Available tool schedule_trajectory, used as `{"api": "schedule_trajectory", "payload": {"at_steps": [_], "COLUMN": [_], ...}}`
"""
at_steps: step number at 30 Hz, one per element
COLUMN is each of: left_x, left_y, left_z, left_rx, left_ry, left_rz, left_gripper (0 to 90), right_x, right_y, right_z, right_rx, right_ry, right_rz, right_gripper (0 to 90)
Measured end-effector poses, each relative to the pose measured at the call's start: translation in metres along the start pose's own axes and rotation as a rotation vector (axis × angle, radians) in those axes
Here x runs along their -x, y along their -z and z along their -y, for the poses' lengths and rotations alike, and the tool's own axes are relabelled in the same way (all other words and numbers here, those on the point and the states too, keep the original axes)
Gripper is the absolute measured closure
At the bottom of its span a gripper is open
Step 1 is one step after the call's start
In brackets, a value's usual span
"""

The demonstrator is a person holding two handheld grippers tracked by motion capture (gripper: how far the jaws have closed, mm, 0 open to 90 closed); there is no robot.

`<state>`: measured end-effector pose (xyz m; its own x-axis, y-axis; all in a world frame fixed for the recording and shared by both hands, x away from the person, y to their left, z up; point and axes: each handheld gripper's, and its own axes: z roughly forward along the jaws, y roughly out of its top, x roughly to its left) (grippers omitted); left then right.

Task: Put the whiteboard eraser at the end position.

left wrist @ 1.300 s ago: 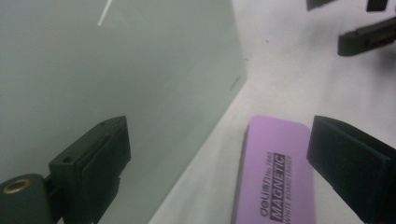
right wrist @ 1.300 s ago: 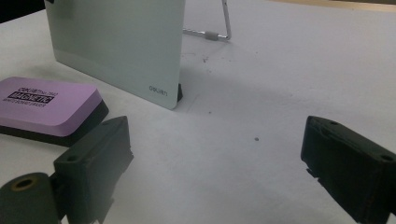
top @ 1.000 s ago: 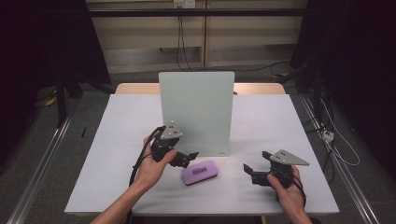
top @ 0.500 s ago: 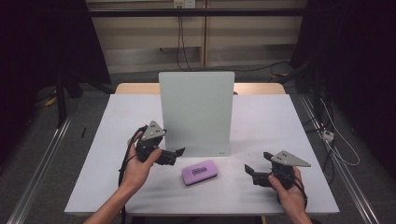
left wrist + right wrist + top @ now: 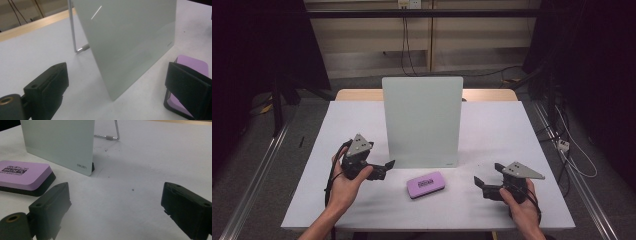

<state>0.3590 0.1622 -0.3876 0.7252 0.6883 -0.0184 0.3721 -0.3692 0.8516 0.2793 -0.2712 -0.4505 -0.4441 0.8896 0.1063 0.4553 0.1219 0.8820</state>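
Rectangular purple eraser (image 5: 426,183) lies before smooth whiteboard (image 5: 422,120).

From my right claw I read "MAGNETIC" on the flat purple eraser with black felt base (image 5: 23,176) (smaller print above is blurred), and "deli" on the pale green glass board (image 5: 60,142).

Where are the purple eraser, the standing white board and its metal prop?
purple eraser (image 5: 426,183), high view, its top face.
white board (image 5: 422,120), high view, middle of its front.
metal prop (image 5: 110,137), right gripper view, its lower bar.
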Motion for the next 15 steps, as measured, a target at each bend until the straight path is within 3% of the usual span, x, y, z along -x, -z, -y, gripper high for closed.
{"api": "schedule_trajectory", "payload": {"at_steps": [6, 8, 11, 15], "left_x": [-0.005, -0.006, -0.007, -0.011], "left_y": [0.01, 0.014, 0.019, 0.028], "left_z": [0.013, 0.017, 0.024, 0.037], "left_rx": [0.011, 0.009, 0.007, -0.004], "left_ry": [0.035, 0.02, 0.041, 0.037], "left_rz": [-0.022, -0.029, -0.025, -0.053], "left_gripper": [5.0, 4.9, 4.9, 4.9], "right_x": [0.0, 0.0, 0.0, -0.001], "right_y": [0.0, 0.0, 0.0, 0.0], "right_z": [0.0, 0.0, 0.0, 0.001], "right_rx": [-0.002, -0.003, -0.004, -0.006], "right_ry": [-0.001, -0.001, 0.0, -0.002], "right_rz": [0.001, 0.002, 0.001, 0.004], "right_gripper": [8.7, 8.6, 8.6, 8.7]}}
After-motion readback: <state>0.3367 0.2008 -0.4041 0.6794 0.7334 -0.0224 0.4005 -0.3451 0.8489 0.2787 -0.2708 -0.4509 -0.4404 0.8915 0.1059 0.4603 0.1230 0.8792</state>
